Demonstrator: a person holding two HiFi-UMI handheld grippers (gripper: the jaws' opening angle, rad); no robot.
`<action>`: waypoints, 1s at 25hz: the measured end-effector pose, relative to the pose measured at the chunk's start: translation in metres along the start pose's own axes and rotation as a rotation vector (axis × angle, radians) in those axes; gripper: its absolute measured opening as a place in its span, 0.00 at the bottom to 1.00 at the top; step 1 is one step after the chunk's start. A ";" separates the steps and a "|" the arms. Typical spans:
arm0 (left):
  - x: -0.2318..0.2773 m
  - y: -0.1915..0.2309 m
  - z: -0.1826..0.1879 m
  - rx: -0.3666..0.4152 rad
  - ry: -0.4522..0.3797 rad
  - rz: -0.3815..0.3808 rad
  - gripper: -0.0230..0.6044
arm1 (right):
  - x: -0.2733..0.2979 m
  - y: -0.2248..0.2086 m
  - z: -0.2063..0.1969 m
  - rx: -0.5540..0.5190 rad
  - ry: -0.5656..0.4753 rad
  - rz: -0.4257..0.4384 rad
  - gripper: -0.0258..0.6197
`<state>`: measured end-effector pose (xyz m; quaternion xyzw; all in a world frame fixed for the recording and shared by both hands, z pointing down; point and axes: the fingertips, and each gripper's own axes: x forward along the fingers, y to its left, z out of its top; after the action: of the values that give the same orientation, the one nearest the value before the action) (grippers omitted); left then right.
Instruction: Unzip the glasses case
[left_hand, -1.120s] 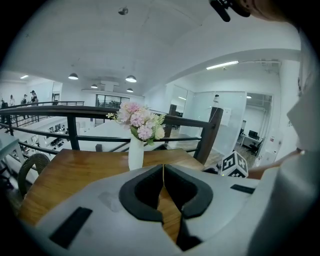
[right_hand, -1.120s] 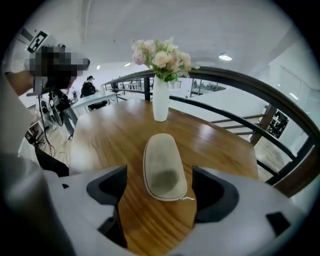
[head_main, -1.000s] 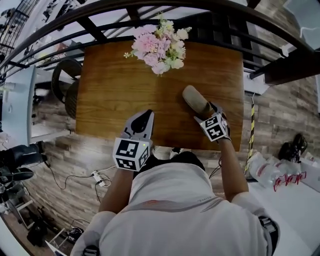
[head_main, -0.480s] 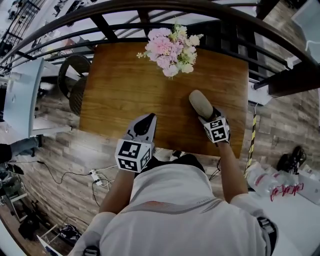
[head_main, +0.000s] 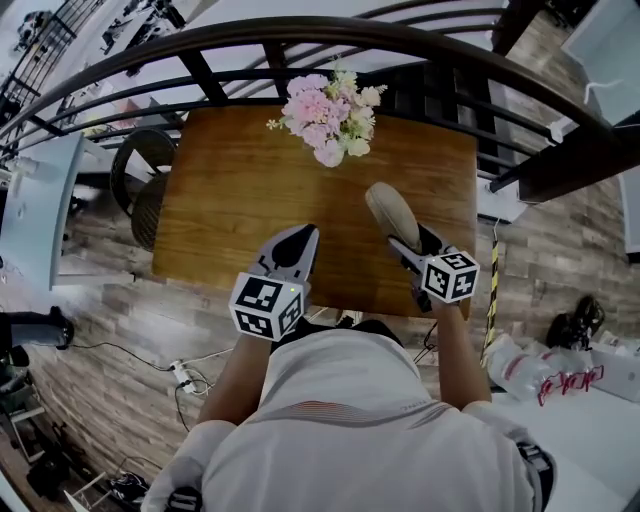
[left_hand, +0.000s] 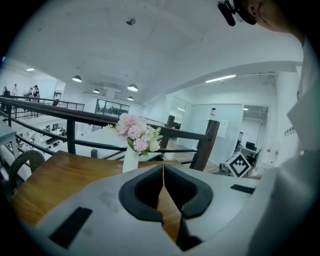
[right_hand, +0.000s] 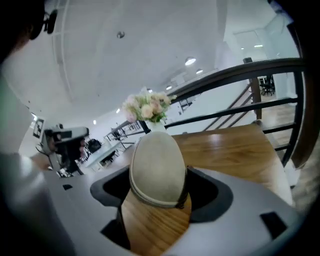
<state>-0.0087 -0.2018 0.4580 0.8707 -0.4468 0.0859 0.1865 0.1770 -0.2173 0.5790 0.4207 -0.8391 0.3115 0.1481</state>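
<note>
The beige oval glasses case (head_main: 390, 210) sticks out of my right gripper (head_main: 408, 243), held above the right side of the wooden table (head_main: 230, 190). In the right gripper view the glasses case (right_hand: 157, 167) fills the gap between the jaws of the right gripper (right_hand: 160, 187), with its dark zipper seam along the right edge. These jaws have just been closing onto the case. My left gripper (head_main: 299, 233) hovers over the table's near edge, shut and with nothing in it. The left gripper (left_hand: 163, 170) shows its pads meeting.
A white vase of pink flowers (head_main: 325, 110) stands at the table's far edge. A dark metal railing (head_main: 300, 40) curves behind the table. A round chair (head_main: 135, 175) sits off the table's left side. The person's torso is close to the near edge.
My right gripper has risen and rolled, and the glasses case has come up off the table with it. The left gripper has lifted slightly and stays shut.
</note>
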 end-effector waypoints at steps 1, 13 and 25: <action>0.001 -0.004 0.002 0.002 -0.010 -0.009 0.07 | -0.009 0.008 0.010 0.019 -0.035 0.038 0.66; 0.009 -0.019 0.018 -0.060 -0.062 -0.078 0.07 | -0.029 0.044 0.031 0.319 -0.164 0.217 0.63; -0.003 -0.040 0.022 -0.335 -0.147 -0.423 0.42 | -0.067 0.089 0.085 0.585 -0.341 0.568 0.63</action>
<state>0.0212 -0.1873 0.4269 0.9055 -0.2753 -0.0934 0.3089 0.1472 -0.1911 0.4443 0.2431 -0.8104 0.4902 -0.2092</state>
